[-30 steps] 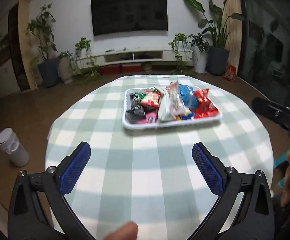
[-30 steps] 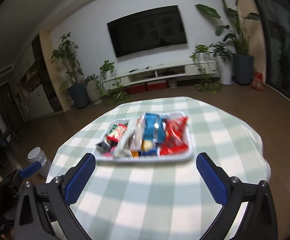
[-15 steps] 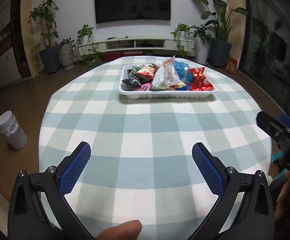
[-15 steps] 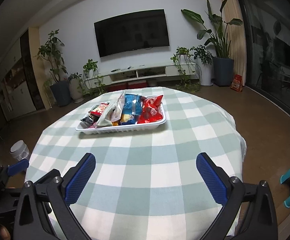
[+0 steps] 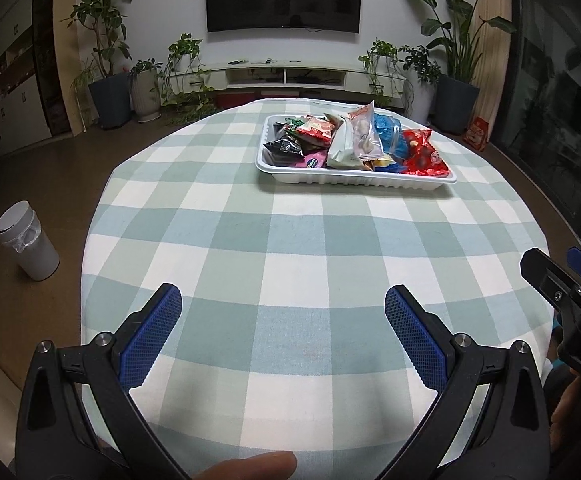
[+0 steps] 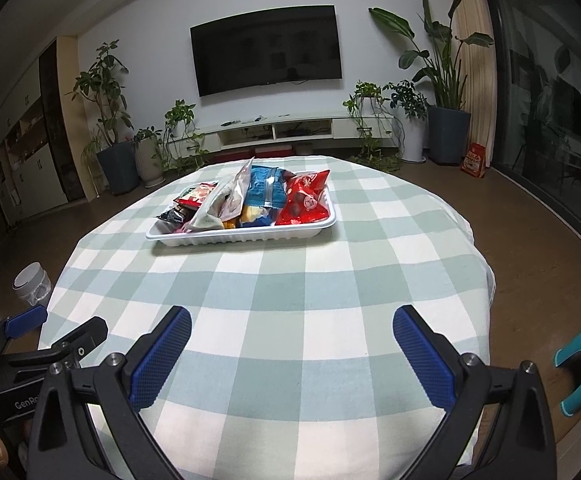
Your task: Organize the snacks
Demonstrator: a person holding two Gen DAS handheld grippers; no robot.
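One white tray (image 5: 354, 179) stood on the far half of the round table (image 5: 290, 248), which carried a green-and-white checked cloth. The tray held a heap of snack packets: one red packet (image 5: 424, 152) at the right end, one blue packet (image 5: 388, 136) beside it, one clear packet (image 5: 364, 136) propped upright near the middle, and several darker ones at the left, too overlapped to count. Two grippers were present. The left gripper (image 5: 282, 312) and the right gripper (image 6: 292, 330) each hung above the near edge of the table, jaws spread wide and holding nothing, well apart from the tray. One white bin (image 5: 26, 240) stood on the floor to the left.
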